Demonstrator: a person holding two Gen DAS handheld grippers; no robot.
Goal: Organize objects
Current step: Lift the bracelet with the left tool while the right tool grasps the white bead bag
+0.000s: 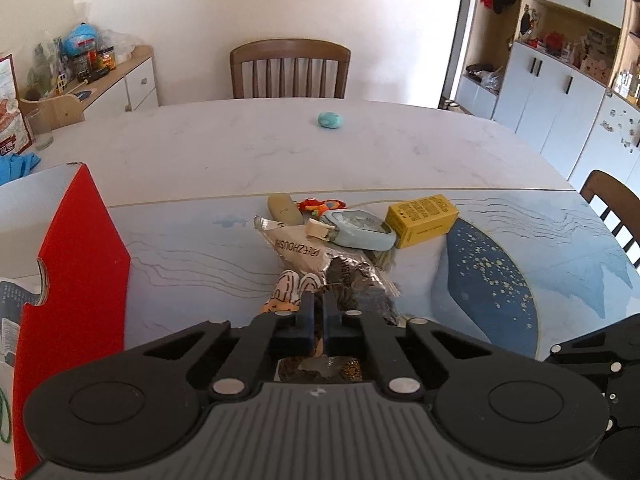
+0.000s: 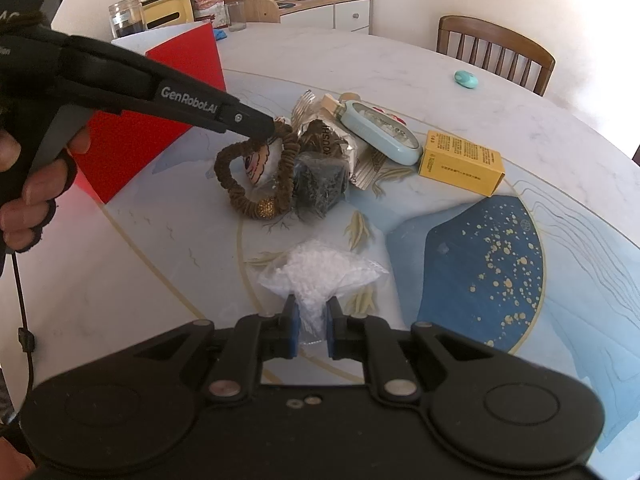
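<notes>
A pile of small objects lies on the table: a brown hair tie (image 2: 256, 184) with a gold bead, a snack packet (image 1: 304, 252), a light blue case (image 1: 358, 228), a yellow box (image 1: 422, 216) and a small figure (image 1: 288, 290). My left gripper (image 1: 315, 300) is shut on the brown hair tie at the pile; it also shows in the right wrist view (image 2: 272, 128). My right gripper (image 2: 312, 312) is shut on a clear plastic bag (image 2: 320, 272) just above the table. An open red box (image 1: 76, 260) stands at the left.
A small teal object (image 1: 331, 119) lies far across the table (image 1: 240, 152). Wooden chairs (image 1: 290, 70) stand at the far side and the right. A jar (image 2: 126, 16) and a glass (image 2: 236, 16) stand behind the red box. A cluttered cabinet (image 2: 320, 4) lines the wall.
</notes>
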